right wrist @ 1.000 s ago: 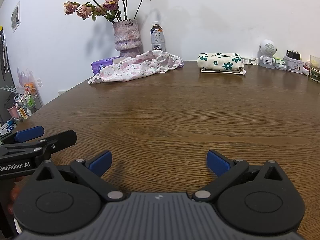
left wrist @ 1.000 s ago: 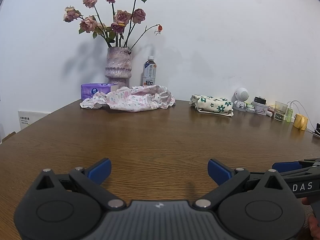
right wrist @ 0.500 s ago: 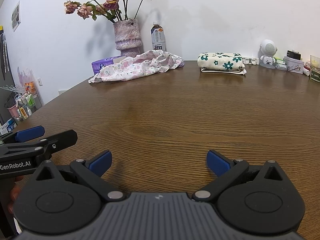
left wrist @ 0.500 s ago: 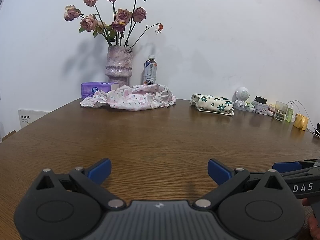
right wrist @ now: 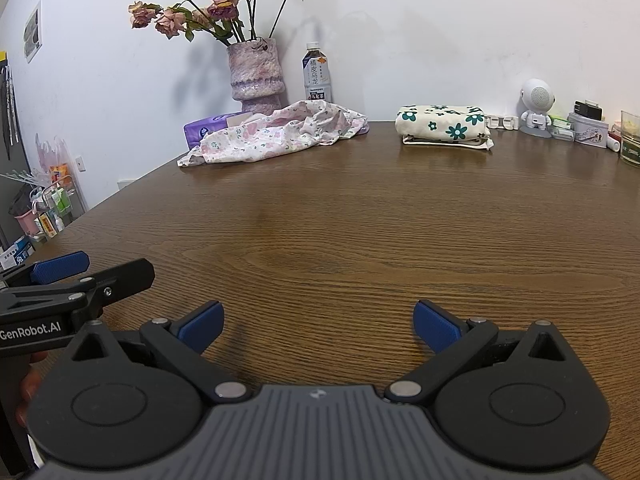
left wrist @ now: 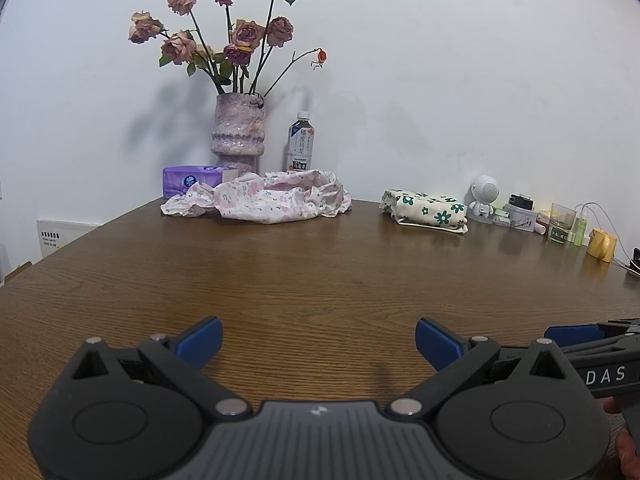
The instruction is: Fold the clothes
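A brown wooden table (left wrist: pixel 320 264) is filling mid-frame. A crumpled pink floral garment (left wrist: pixel 260 197) is lying upper centre. The left gripper (left wrist: pixel 319 340) and right gripper (right wrist: pixel 316 322) are hovering with jaws apart, empty.

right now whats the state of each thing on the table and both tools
left tool: open, empty, low over the table
right tool: open, empty, low over the table
pink floral garment: crumpled, unfolded, at the far edge
green-flower cloth: folded flat
bottle: upright, capped
vase: upright, holding dried roses
tissue pack: lying flat, partly behind the garment
table: bare in the middle
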`<state>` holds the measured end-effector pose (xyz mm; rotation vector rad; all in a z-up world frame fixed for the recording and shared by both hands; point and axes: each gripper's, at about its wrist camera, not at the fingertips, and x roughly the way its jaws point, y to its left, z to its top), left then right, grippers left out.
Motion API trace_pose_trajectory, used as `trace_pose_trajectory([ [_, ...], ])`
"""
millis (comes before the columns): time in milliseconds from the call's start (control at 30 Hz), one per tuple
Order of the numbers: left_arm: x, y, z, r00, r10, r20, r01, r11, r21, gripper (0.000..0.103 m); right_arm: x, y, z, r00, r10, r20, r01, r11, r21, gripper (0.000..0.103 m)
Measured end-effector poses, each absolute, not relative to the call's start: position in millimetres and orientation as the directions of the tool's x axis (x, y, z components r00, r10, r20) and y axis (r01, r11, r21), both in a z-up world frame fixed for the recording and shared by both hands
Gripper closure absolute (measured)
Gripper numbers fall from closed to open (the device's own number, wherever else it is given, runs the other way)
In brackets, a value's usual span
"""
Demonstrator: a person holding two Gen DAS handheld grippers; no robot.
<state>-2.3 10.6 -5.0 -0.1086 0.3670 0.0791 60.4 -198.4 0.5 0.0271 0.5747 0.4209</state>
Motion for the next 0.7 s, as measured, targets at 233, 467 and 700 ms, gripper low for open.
trace_pose_trajectory([
  [233,-3.8,10.2,-6.0,0.932,0.059,-0.358,-0.097,0.991,-0.090,0.000,60.2,-198.5,0.9,0.757,0.395,-0.521,-0.379,0.914,0.142,0.000],
  [467,-4.8,9.7,-5.8,0.932,0.059,-0.357,-0.097,0.991,-0.090,0.000,60.1,-200.4,1.4,0.755,0.398,-0.520,-0.382,0.913,0.144,0.000],
  [700,-4.7,9.5,-5.7,0.932,0.059,-0.357,-0.098,0.991,-0.090,0.000,60.3,-200.2,1.8,0.754,0.400,-0.521,-0.383,0.912,0.146,0.000],
])
